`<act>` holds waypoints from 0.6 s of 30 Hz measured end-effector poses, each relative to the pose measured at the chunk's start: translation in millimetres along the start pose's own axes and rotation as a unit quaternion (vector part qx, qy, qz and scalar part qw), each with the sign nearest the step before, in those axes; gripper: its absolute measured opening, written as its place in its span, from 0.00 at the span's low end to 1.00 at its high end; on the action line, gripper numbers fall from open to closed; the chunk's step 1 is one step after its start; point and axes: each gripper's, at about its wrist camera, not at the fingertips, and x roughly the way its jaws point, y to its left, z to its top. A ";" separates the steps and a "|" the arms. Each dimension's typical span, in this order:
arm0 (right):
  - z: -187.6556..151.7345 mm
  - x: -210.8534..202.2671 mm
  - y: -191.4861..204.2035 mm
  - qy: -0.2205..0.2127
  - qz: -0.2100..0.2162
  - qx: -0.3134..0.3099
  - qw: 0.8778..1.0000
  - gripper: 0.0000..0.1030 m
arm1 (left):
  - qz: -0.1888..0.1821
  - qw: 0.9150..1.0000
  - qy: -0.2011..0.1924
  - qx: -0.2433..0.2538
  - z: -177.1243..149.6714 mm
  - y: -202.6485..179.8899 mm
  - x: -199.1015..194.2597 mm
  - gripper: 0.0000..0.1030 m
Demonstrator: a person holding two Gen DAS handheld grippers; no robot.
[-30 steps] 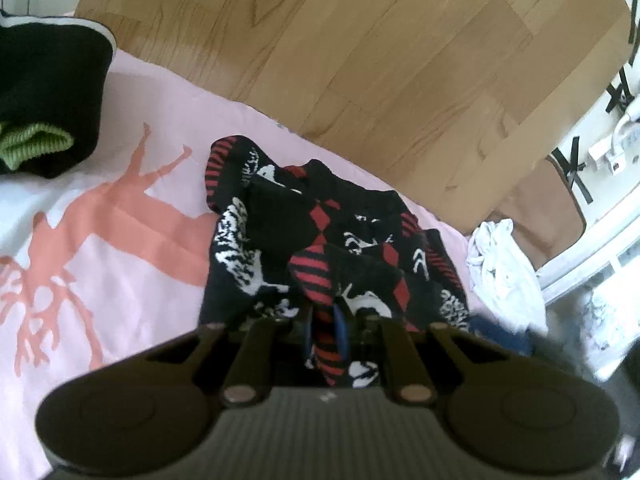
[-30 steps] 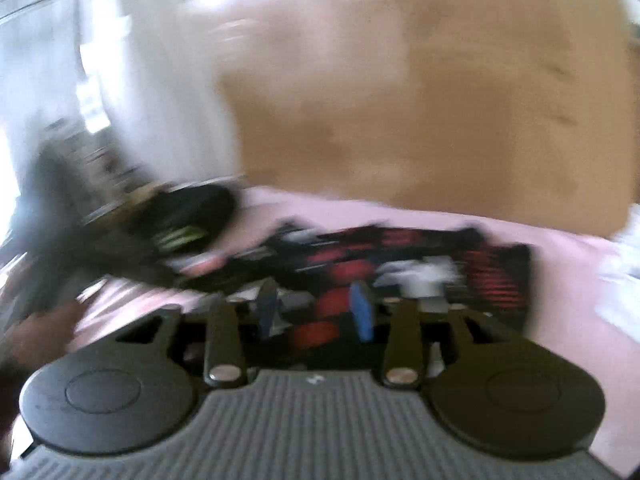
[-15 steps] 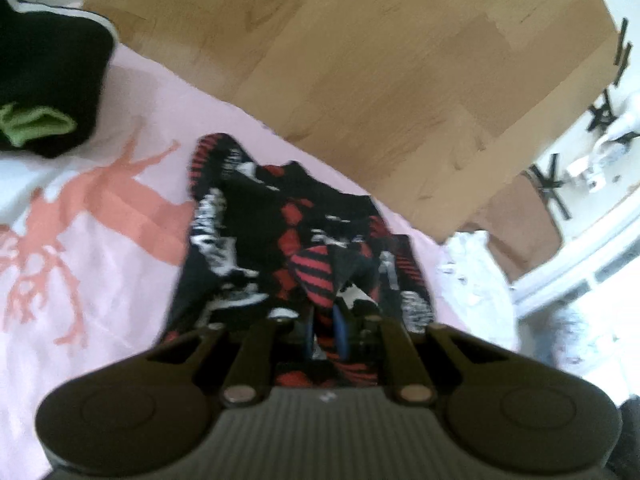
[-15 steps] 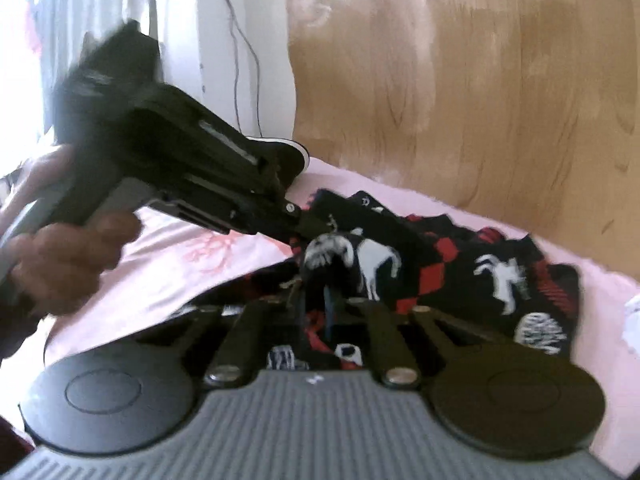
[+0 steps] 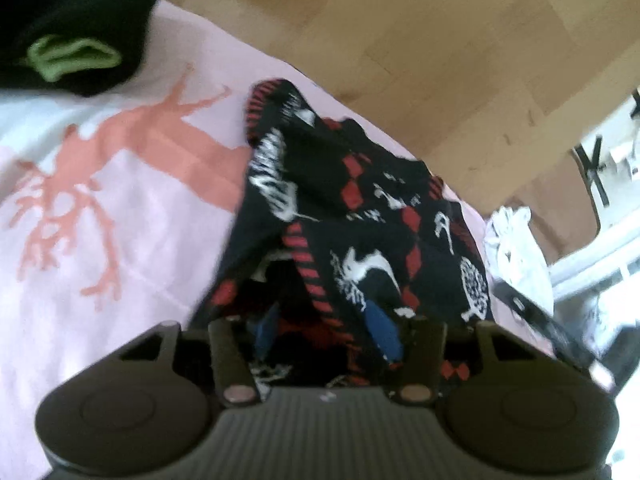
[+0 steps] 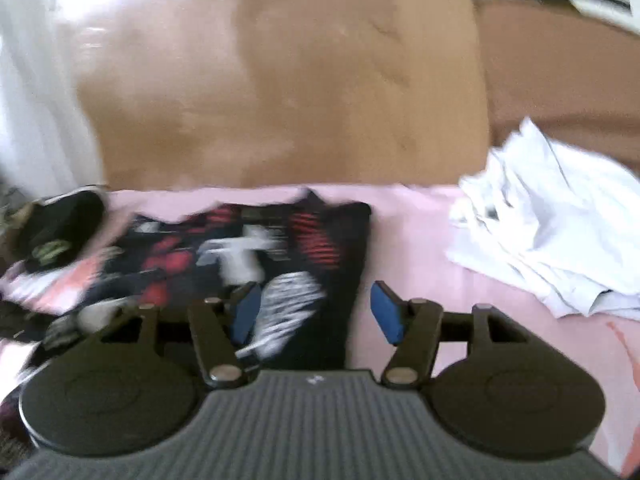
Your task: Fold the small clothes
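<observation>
A small black garment point(image 5: 360, 208) with red bands and white animal prints lies bunched on the pink blanket point(image 5: 120, 240). My left gripper point(image 5: 326, 330) hovers low over its near end. Its jaws are opening, and a red-striped fold of the garment lies loose between the blue pads point(image 5: 384, 332) without being pinched. In the right wrist view the same garment point(image 6: 248, 256) is blurred. My right gripper point(image 6: 316, 312) is over its right edge with the jaws opening. That edge sits between the blue pads point(image 6: 386, 312), which stand clear of it.
A black garment with a green cuff point(image 5: 72, 36) lies at the blanket's far left, also in the right wrist view point(image 6: 56, 232). A crumpled white cloth point(image 6: 560, 232) sits to the right. The blanket's coral deer print point(image 5: 132, 148) is bare; wooden floor point(image 5: 400, 40) lies beyond the edge.
Both grippers were shut on folds of the patterned garment half a second ago; now their pads stand apart and the cloth has dropped. The right view has swung right, away from the left gripper.
</observation>
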 end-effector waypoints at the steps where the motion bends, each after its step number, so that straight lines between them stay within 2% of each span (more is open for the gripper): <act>1: 1.5 11.4 -4.8 0.017 0.016 0.015 1.000 0.53 | -0.003 1.000 0.005 0.003 -1.6 -3.8 3.7 0.47; 3: -0.7 25.6 -7.0 0.029 0.021 0.012 0.999 0.14 | -0.006 1.000 0.009 0.010 -4.0 -9.2 9.3 0.45; 6: -6.9 5.2 -5.5 -0.021 -0.036 -0.012 0.999 0.13 | -0.005 1.000 0.010 0.017 -5.7 -10.3 14.4 0.41; 9: -20.7 2.8 -13.7 -0.022 -0.071 -0.005 0.997 0.14 | 0.001 1.000 0.006 0.029 -2.4 -14.0 19.6 0.40; 11: -23.6 -2.2 -8.8 -0.027 -0.097 -0.023 0.995 0.20 | 0.005 0.999 0.006 0.036 0.1 -15.0 20.6 0.42; 12: -22.9 -5.6 -6.5 -0.026 -0.108 -0.023 0.993 0.31 | 0.006 0.999 0.007 0.036 1.0 -15.6 21.1 0.42; 13: -21.8 -13.3 -5.5 -0.033 -0.114 -0.020 0.993 0.35 | 0.004 0.999 0.010 0.036 1.9 -15.2 20.0 0.44; 15: -20.9 -35.3 0.8 -0.065 -0.093 -0.020 0.993 0.35 | -0.005 0.999 0.009 0.033 2.7 -10.3 14.3 0.49; 17: -22.2 -51.5 14.5 -0.074 -0.033 -0.035 0.996 0.35 | -0.010 1.000 0.003 0.023 5.7 -4.6 10.5 0.55; 18: -23.4 -56.8 24.4 -0.064 0.008 -0.045 0.997 0.35 | -0.012 1.000 0.003 0.016 8.6 -2.0 9.7 0.55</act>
